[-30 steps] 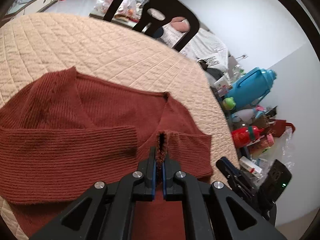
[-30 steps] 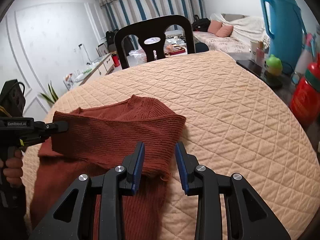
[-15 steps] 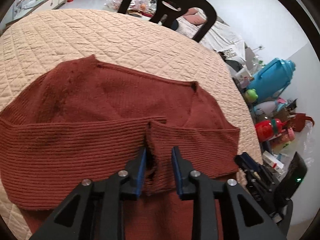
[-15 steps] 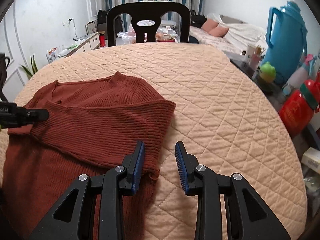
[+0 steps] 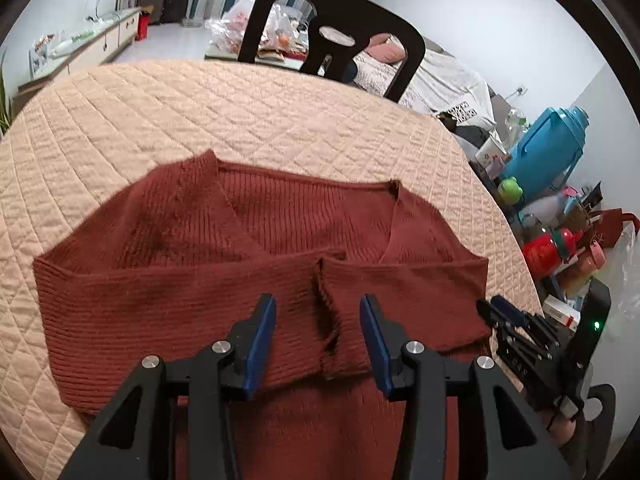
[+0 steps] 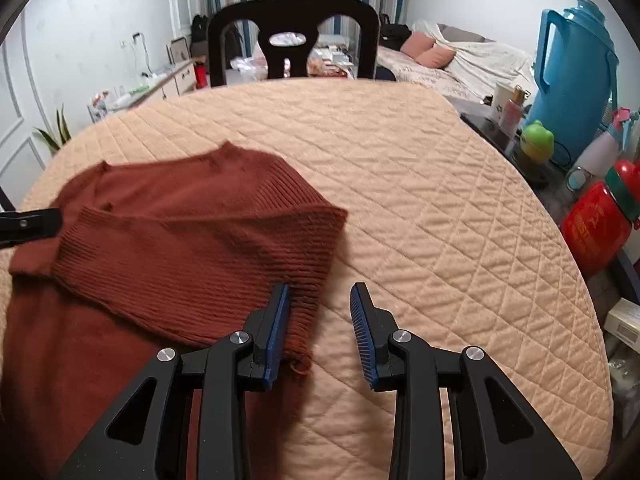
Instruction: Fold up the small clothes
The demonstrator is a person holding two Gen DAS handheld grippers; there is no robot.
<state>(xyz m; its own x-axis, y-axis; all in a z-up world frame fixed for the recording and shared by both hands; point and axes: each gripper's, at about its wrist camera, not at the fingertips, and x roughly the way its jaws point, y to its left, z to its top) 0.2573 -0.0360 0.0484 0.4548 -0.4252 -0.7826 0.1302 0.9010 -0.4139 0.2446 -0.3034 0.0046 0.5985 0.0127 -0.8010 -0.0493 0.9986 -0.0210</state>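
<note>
A rust-red ribbed sweater (image 5: 248, 240) lies flat on the quilted peach table cover (image 5: 200, 112), both sleeves folded across its chest. The two cuffs meet near the middle (image 5: 324, 280). My left gripper (image 5: 318, 336) is open and empty, hovering over the cuffs. My right gripper (image 6: 320, 328) is open and empty at the sweater's right edge (image 6: 316, 280), its left finger over the folded sleeve. The sweater also shows in the right wrist view (image 6: 180, 240). The right gripper shows at the lower right of the left wrist view (image 5: 520, 332).
A black chair (image 6: 292, 40) stands at the table's far side. At the right edge are a blue thermos jug (image 6: 576, 72), a red bottle (image 6: 600, 220), a green-capped cup (image 6: 538, 140) and other clutter. A bed (image 6: 460, 60) is behind.
My left gripper has opened and let go of the right sleeve cuff, which now lies on the chest. Both grippers have pulled back and risen slightly.
</note>
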